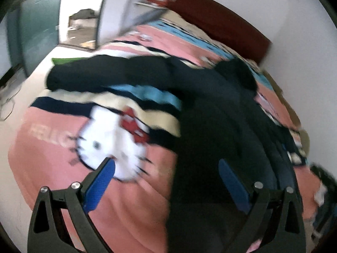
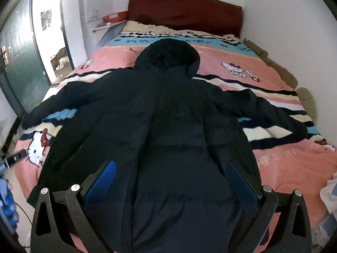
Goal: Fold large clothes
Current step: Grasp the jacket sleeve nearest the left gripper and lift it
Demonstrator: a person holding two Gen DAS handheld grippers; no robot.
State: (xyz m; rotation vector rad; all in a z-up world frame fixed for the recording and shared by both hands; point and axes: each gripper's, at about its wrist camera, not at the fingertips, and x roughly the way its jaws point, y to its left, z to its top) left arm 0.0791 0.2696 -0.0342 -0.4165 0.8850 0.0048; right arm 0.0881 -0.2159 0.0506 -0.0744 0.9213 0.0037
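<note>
Through the blurred left wrist view, our left gripper (image 1: 166,176) hangs wide open and empty above the bed (image 1: 52,158), beside the dark hooded coat (image 1: 210,126). Through the right wrist view, our right gripper (image 2: 171,178) gapes empty over the coat's (image 2: 168,116) hem; spread flat with sleeves out, it looks bulky and soft, so we would pinch a sleeve cuff (image 2: 31,118).

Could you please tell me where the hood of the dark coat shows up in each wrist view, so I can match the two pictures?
Left wrist view: the hood sits right of centre in the upper half, blurred, pointing toward the headboard.
Right wrist view: the hood lies at upper centre, above the coat's shoulders.
Shared landmark: the dark red headboard at the far end of the bed.
</note>
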